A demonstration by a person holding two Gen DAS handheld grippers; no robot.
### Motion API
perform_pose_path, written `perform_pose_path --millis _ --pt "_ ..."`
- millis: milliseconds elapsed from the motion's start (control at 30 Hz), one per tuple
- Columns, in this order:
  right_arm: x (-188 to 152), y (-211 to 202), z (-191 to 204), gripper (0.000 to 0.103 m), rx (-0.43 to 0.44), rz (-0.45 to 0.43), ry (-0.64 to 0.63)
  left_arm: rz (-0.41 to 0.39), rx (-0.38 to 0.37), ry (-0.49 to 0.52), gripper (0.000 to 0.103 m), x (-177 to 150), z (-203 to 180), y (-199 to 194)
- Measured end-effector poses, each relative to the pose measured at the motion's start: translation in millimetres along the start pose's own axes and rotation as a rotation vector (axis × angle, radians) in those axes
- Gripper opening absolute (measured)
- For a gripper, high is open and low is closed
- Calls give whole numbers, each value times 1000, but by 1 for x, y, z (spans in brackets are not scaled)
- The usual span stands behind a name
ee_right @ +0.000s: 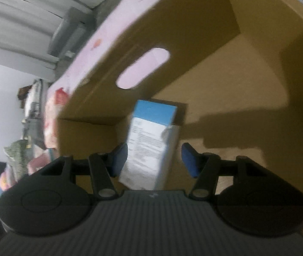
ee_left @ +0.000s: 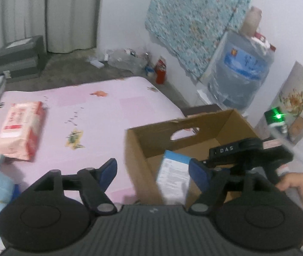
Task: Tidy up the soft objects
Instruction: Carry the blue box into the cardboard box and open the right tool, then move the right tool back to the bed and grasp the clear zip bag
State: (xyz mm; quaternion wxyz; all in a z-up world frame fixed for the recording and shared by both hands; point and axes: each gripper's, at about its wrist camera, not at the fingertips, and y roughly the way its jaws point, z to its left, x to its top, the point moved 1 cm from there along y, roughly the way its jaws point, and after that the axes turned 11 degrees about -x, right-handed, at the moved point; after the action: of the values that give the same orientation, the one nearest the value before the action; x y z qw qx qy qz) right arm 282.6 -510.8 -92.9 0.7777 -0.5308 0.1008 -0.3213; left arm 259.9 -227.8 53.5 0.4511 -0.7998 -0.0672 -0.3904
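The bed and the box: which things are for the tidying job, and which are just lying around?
For the job: cardboard box; blue-and-white pack inside it, between the right gripper jaws; red-and-white pack on the bed; left gripper, open.

Just lying about: water jug; red bottle; grey boxes.

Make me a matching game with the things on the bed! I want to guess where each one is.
Things:
1. blue pack
2. red pack
3. cardboard box
4. water jug

Places:
A. on the floor by the wall
B. lying on the pink sheet, outside the box
C. inside the box
D. standing on the bed, open at the top

Pairs: 1-C, 2-B, 3-D, 4-A
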Motion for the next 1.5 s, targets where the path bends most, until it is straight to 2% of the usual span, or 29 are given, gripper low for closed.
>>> perform_pose_path --millis 100,167,233,300,333,433,633,967,1067,1200,1300,1400,1500 --pt "7 18 10 44 -46 2 -22 -19 31 -20 79 -8 16 -23" --pt "12 32 20 35 -46 28 -41 -25 56 -47 79 -16 29 -37" --pt "17 41 31 32 -82 23 -90 -33 70 -73 79 -23 40 -48" --pt "19 45 44 22 -57 25 -142 -39 84 -89 79 -29 50 -57" --pt "19 45 49 21 -53 28 -159 -43 92 -93 79 -32 55 -61" --pt "15 49 69 21 -64 12 -245 -53 115 -105 79 -37 64 -68" --pt "13 55 73 23 -55 5 -199 -58 136 -134 79 -48 80 -75" --pt "0 -22 46 24 -23 -111 -161 -115 220 -177 83 -90 102 -118" --pt "-10 -48 58 25 20 -133 -185 -139 258 -198 83 -104 114 -139" --pt "-27 -79 100 29 106 -165 -269 -176 318 -205 83 -118 132 -166" --pt "-46 -95 145 35 185 -163 -368 -213 350 -205 83 -123 145 -183" --pt "-65 -95 195 42 250 -126 -470 -238 360 -233 83 -121 161 -195" --pt "-77 -81 249 42 285 -71 -551 -255 360 -282 82 -112 182 -202"
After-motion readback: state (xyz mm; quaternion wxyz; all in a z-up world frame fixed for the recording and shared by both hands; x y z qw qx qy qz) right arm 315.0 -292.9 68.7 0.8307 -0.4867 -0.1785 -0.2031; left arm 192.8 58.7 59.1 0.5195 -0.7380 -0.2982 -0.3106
